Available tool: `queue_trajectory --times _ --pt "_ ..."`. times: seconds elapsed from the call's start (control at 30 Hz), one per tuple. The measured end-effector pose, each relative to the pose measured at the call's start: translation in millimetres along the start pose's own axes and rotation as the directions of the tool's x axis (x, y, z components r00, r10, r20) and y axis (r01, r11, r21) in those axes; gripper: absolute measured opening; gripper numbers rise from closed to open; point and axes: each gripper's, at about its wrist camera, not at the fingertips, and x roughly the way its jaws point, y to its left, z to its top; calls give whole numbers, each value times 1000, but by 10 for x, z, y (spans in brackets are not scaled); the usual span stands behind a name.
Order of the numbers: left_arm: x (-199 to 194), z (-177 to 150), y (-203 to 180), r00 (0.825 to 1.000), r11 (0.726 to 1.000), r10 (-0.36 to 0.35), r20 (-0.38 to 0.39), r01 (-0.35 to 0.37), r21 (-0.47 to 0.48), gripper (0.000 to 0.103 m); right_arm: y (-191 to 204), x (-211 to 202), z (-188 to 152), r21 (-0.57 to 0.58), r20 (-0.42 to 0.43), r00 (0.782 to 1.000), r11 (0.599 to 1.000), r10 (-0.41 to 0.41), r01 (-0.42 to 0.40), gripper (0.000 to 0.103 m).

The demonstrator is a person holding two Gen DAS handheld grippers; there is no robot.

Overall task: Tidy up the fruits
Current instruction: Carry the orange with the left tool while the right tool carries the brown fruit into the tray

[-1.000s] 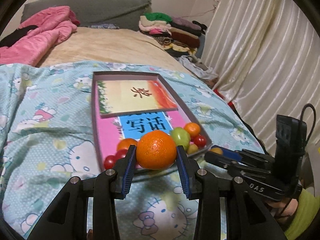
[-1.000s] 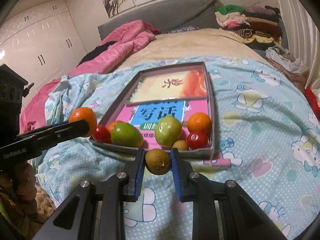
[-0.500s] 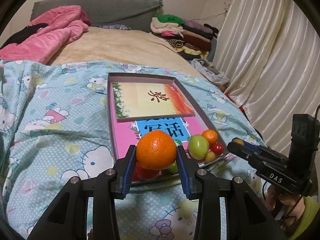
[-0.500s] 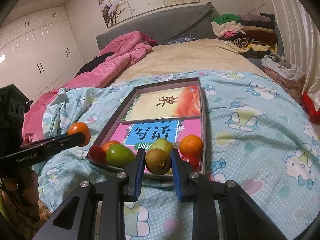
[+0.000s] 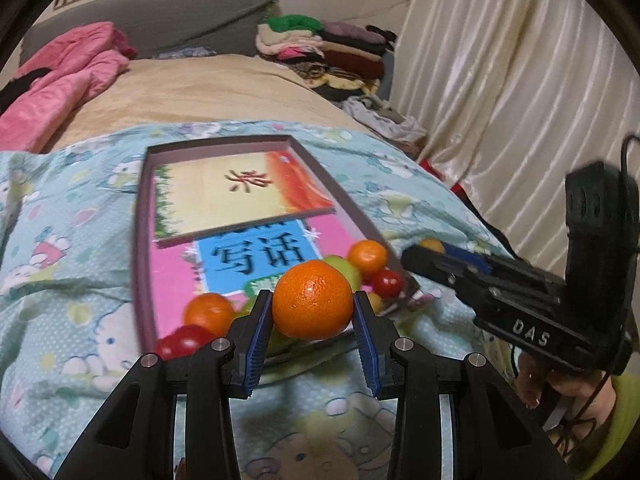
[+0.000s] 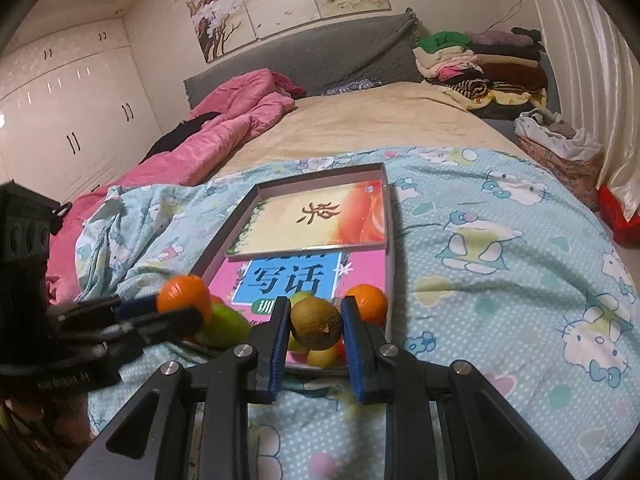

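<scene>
Fruit is riding in both grippers: the left gripper [image 5: 313, 316] is pinching an orange [image 5: 313, 300], the right gripper [image 6: 315, 330] a brownish fruit [image 6: 316, 323], both angling down over the tray's [image 5: 141, 240] near end. Beyond, several fruits are already lying inside; these two likely remain.

Dimpled glossy orange [image 5: 312, 300], printed cotton sheet [image 5: 72, 280]

Fruits [image 5: 368, 256] in tray's [image 5: 141, 240] near end
</scene>
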Motion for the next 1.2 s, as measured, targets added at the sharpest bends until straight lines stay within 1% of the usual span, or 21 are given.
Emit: queue_trajectory --times 0.1,0.33,0.43,1.07,1.2 --pt "69 -27 -92 1000 1000 -1 -15 1 28 41 -51 -3 27 14 9 1000 1000 0 0 26" --pt "215 -4 -188 999 998 8 -33 -6 60 41 -102 43 69 34 4 1000 999 -1 1 26" --pt "269 -16 -204 999 997 26 -47 -23 74 41 -101 55 78 30 5 1000 1000 -3 3 26" --pt "339 4 -209 996 993 62 -57 -56 99 41 -53 151 107 -7 -6 1000 1000 -6 6 26" --pt "354 18 -184 997 995 51 -58 -46 85 40 -49 179 108 -17 -10 1000 1000 -8 8 26"
